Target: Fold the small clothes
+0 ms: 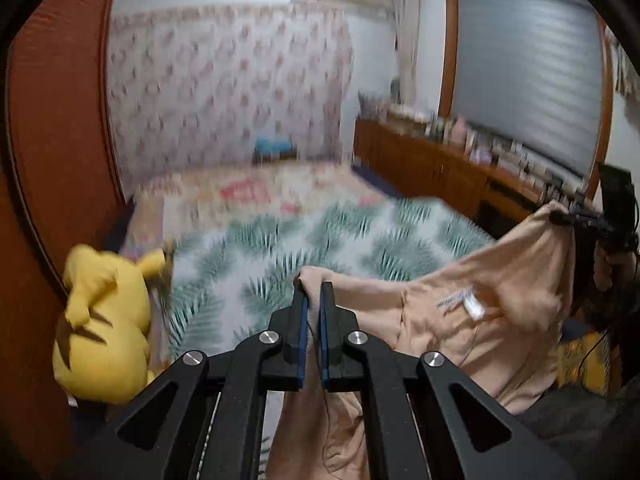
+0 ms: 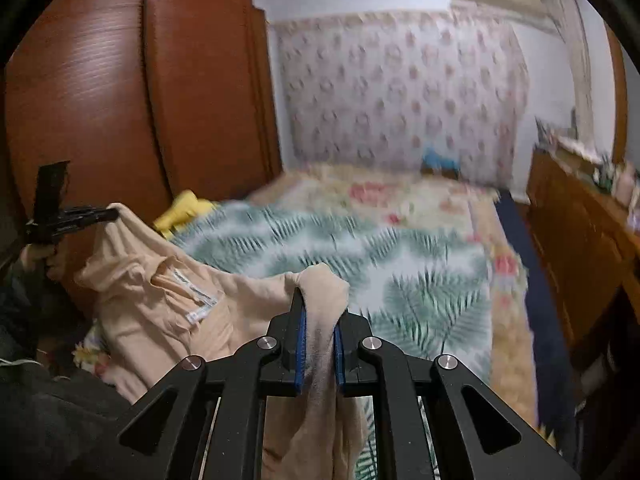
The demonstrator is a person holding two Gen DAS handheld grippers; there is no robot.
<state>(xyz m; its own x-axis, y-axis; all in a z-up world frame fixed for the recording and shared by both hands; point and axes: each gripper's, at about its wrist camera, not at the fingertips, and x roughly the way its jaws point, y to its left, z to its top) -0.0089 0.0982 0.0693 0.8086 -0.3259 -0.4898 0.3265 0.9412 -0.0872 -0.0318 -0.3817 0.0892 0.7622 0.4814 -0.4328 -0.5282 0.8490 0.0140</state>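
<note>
A peach-coloured garment (image 1: 496, 304) hangs stretched in the air between both grippers, above a bed with a green leaf-print cover (image 1: 304, 248). My left gripper (image 1: 314, 288) is shut on one corner of it, the cloth bunched between the blue pads. In the right wrist view my right gripper (image 2: 320, 300) is shut on the other corner of the garment (image 2: 160, 312), whose white label faces the cameras. Each view also shows the other gripper at the far end: the right gripper (image 1: 576, 216) and the left gripper (image 2: 80, 216).
A yellow plush toy (image 1: 104, 320) lies on the bed's left side against a brown wardrobe (image 2: 120, 100). A low wooden cabinet (image 1: 432, 160) with clutter on top runs along the right wall under a window blind. A floral sheet (image 2: 400, 196) covers the far bed.
</note>
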